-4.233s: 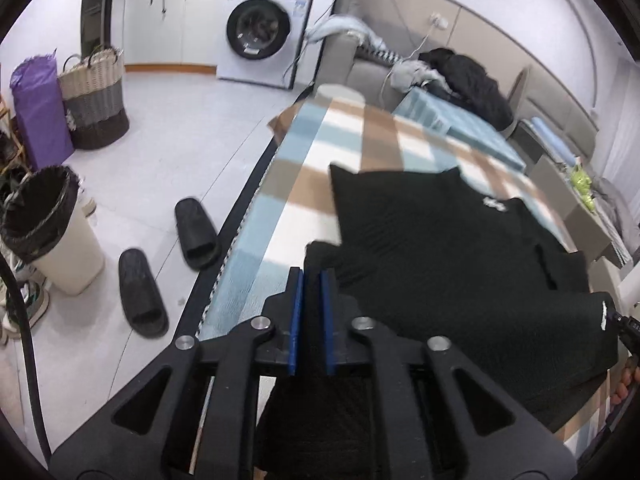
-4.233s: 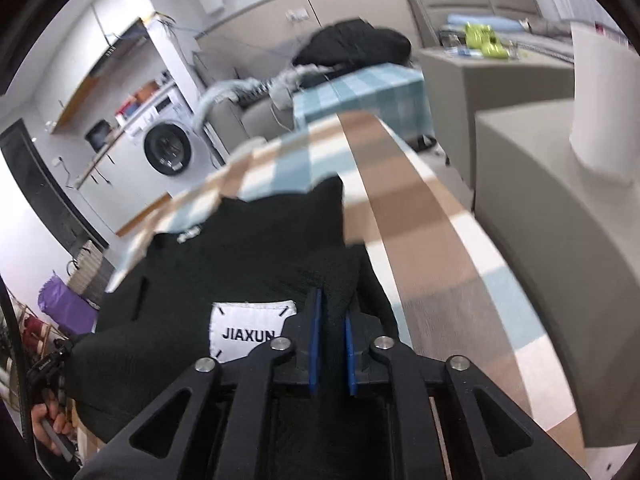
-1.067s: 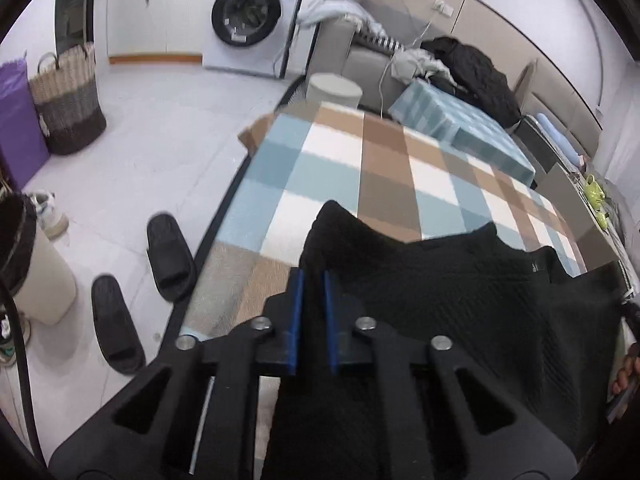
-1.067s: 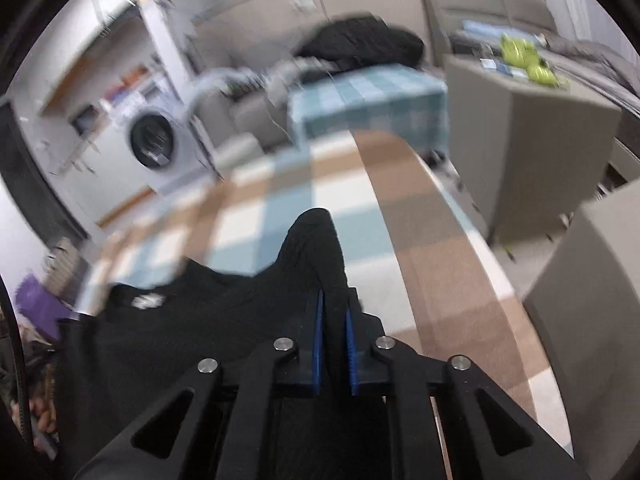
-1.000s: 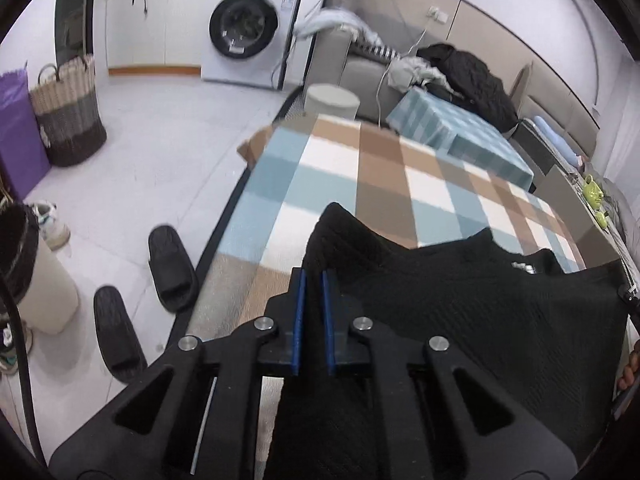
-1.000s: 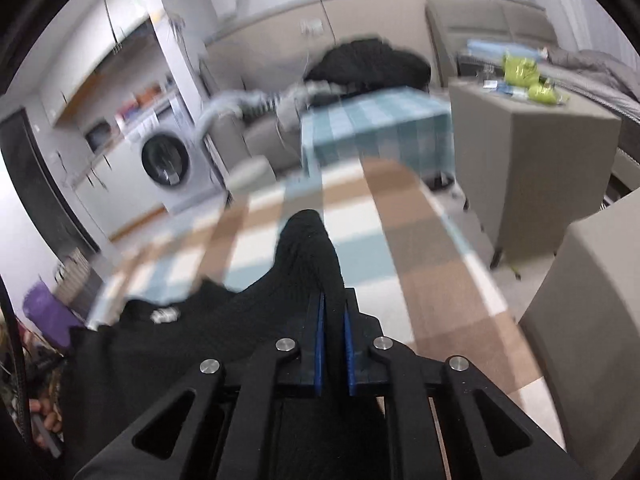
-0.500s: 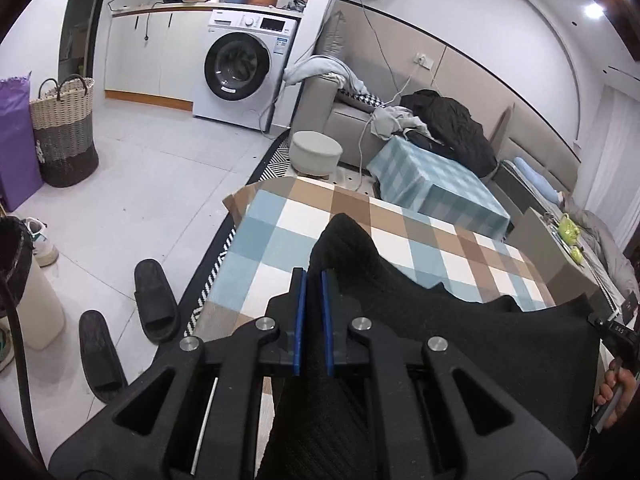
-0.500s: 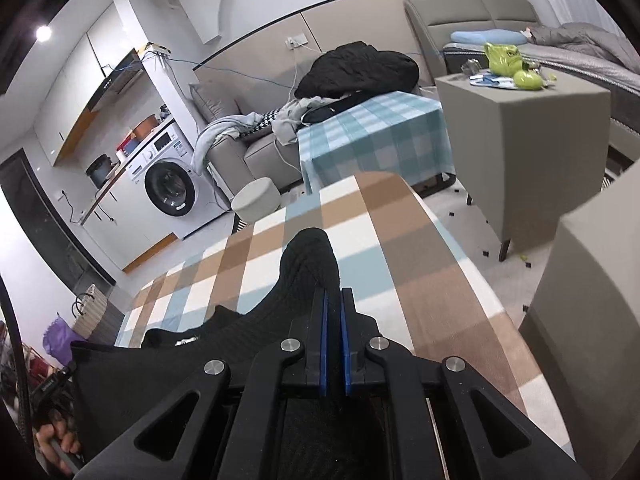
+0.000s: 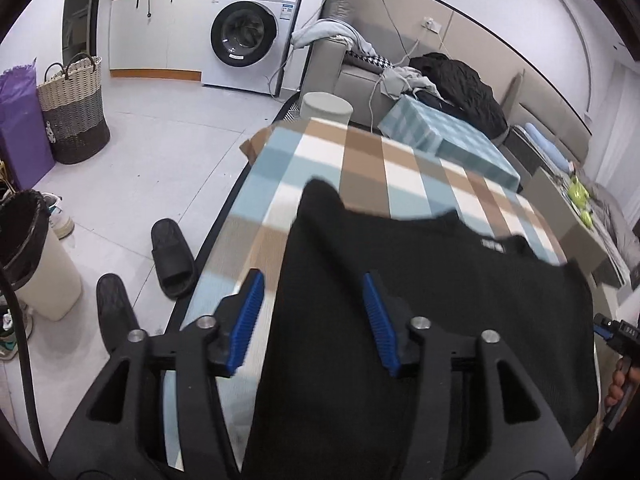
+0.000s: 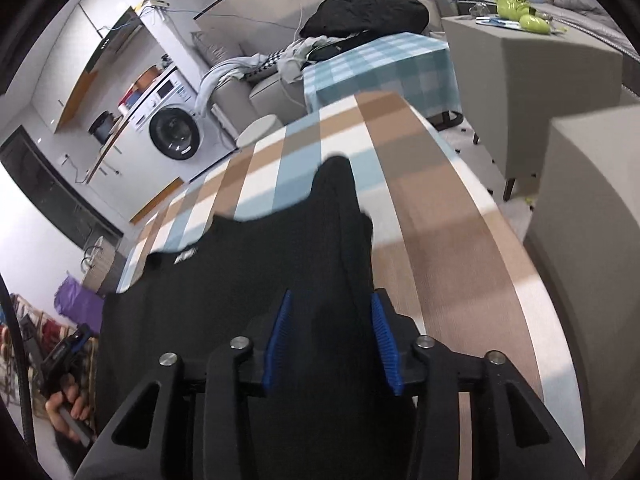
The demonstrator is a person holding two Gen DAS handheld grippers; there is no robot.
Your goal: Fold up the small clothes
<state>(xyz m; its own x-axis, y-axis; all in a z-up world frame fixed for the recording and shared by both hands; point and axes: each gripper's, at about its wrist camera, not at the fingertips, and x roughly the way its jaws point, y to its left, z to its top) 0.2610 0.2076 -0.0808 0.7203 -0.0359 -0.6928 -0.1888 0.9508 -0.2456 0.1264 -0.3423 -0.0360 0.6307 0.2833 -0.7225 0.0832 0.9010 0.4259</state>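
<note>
A black knit garment lies spread on the checked tablecloth, its neck label facing up. My left gripper is open, its blue pads standing either side of the garment's left corner. In the right wrist view the same garment lies on the cloth. My right gripper is open too, its pads astride the garment's right corner. Neither grips the fabric.
Black slippers, a lined bin and a woven basket stand on the floor at left. A washing machine and sofa with clothes are behind. Grey boxes stand right of the table.
Both grippers have opened and let go of the garment's corners. The garment has dropped from its raised hold and lies flat on the cloth.
</note>
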